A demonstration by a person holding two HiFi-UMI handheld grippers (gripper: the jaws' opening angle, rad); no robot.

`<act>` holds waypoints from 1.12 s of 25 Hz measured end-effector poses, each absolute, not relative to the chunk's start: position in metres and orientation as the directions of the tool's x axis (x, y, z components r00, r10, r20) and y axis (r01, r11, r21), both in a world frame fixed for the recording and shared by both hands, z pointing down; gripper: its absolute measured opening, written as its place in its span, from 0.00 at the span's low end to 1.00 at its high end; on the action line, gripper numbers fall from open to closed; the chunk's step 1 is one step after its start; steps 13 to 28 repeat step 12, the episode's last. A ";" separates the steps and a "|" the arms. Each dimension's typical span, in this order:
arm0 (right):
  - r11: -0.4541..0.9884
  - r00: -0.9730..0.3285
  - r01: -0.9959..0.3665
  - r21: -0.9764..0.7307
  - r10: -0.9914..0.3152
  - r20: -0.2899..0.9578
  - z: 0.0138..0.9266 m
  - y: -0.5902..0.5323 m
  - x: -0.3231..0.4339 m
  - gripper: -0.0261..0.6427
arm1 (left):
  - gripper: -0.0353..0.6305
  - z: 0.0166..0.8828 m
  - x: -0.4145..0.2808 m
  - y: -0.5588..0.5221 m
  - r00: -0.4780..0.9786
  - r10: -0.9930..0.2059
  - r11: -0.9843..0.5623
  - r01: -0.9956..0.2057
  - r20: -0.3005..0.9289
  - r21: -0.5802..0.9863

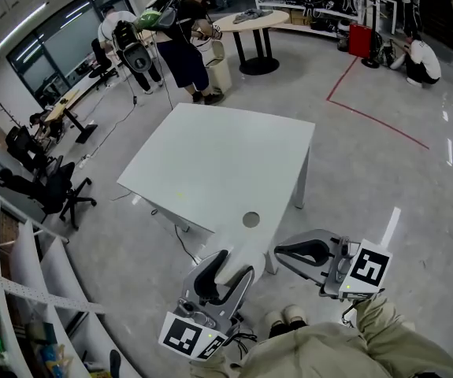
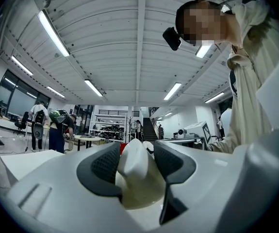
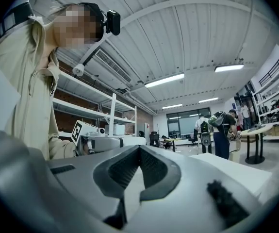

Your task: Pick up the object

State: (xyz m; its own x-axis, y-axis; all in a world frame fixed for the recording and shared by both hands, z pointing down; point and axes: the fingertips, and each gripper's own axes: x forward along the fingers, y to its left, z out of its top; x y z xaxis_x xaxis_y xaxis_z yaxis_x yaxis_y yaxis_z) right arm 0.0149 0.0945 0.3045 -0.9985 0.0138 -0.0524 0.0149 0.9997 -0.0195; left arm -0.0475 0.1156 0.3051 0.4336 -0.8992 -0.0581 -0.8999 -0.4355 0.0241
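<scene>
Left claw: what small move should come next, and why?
Probably raise the left claw a little, keeping the grip: its pads press both sides of the white object, held by the table corner. The right claw is shut and empty.

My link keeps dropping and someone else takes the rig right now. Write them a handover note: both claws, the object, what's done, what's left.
Left claw: shut on the white object, pads pressing on both its sides.
Right claw: shut, nothing in it, held level beside the left one.
Object: in the left claw, by the near corner of the white table.
Done: the grasp is made.
Left: the head view does not show whether the object is clear of the table. Probably keep the grip and raise it a little to be sure.
</scene>
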 end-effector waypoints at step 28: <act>1.000 -0.999 0.021 -0.002 0.021 -0.049 0.303 0.095 0.022 0.04 | 0.39 0.302 -0.034 0.114 0.450 -0.892 -0.450 -0.893 -0.056 0.000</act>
